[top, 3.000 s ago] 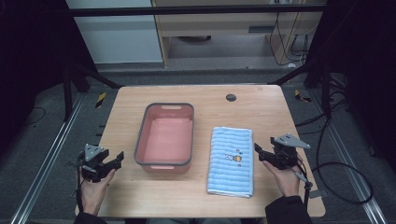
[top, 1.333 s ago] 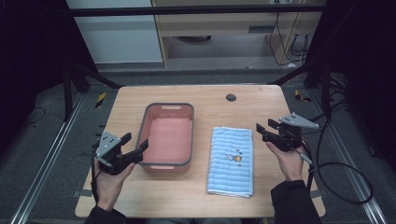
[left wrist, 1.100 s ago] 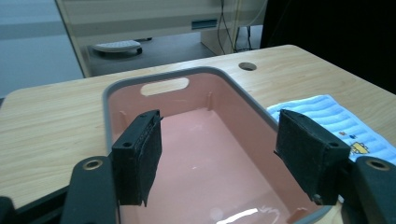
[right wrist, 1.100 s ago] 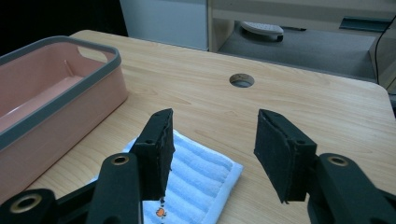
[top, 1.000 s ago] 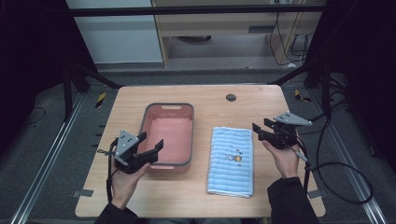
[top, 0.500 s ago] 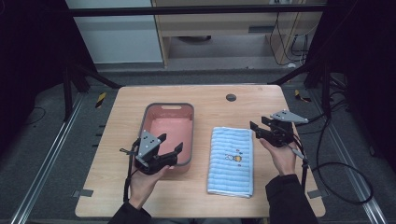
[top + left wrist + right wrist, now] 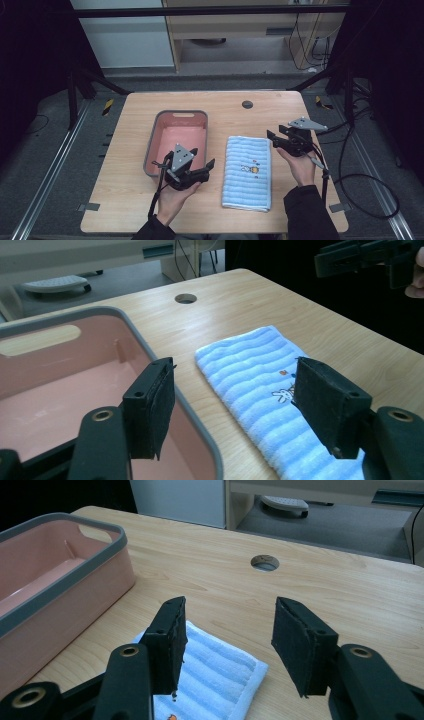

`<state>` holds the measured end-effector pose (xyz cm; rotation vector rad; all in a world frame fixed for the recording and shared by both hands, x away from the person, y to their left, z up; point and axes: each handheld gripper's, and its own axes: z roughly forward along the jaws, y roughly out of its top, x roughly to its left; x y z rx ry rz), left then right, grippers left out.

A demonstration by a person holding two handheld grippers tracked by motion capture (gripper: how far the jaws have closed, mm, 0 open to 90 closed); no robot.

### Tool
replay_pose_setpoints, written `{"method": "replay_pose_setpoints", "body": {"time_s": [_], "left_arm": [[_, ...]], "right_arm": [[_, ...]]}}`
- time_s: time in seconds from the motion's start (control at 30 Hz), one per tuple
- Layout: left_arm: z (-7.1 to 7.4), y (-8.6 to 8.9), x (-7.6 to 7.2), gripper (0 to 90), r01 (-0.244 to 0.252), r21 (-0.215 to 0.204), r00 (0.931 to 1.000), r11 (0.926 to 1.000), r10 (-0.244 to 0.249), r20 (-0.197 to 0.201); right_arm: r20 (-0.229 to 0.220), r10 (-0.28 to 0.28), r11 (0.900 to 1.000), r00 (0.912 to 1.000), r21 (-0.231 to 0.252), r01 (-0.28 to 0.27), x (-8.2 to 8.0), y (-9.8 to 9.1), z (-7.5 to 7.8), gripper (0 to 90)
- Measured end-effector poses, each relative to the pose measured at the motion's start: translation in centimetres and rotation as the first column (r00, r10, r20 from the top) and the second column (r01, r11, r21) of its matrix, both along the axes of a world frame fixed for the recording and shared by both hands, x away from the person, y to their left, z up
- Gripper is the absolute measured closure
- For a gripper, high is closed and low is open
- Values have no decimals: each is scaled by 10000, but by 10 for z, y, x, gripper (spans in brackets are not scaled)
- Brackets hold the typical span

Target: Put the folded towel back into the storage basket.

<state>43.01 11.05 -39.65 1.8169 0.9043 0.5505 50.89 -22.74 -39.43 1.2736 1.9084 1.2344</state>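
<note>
High view: folded blue towel [image 7: 247, 172] lies flat on the table [image 7: 125, 200], just right of the pink tub [image 7: 177, 140]; left gripper [image 7: 202, 167] hangs at the tub's near right corner, right gripper [image 7: 272, 137] by the towel's far right corner. Left gripper view: jaws apart and empty, over the tub rim and the towel. Right gripper view: jaws apart, nothing between them, above the towel's corner.

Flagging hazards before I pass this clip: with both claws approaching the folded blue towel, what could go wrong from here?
1. The left claw hangs open over the pink bin's grey rim; swinging toward the blue towel it might clip that rim and shove the bin.
2. The right claw, open above the towel's far corner, may pinch only the top layer, so the fold could fall open.
</note>
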Motion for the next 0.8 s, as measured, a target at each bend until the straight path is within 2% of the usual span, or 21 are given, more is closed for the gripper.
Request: {"method": "replay_pose_setpoints", "body": {"time_s": [0.3,0.4,0.7,0.8], "left_arm": [[-8,-17,0,330,54,109,9999,9999,-52,-109],[-13,-24,-1,333,3,295,10000,9996,0,-83],[-28,-37,-1,340,63,326,9993,9994,-51,-367],[-33,-40,-2,350,74,305,9991,9995,-61,-425]], "right_arm": [[-36,-62,10000,10000,74,63,5,0,-4,465],[-58,-76,9999,10000,117,77,6,0,-6,461],[-227,-127,9999,9997,10,127,11,-3,-14,456],[-248,-228,9997,9994,107,231,13,-4,-19,450]]}}
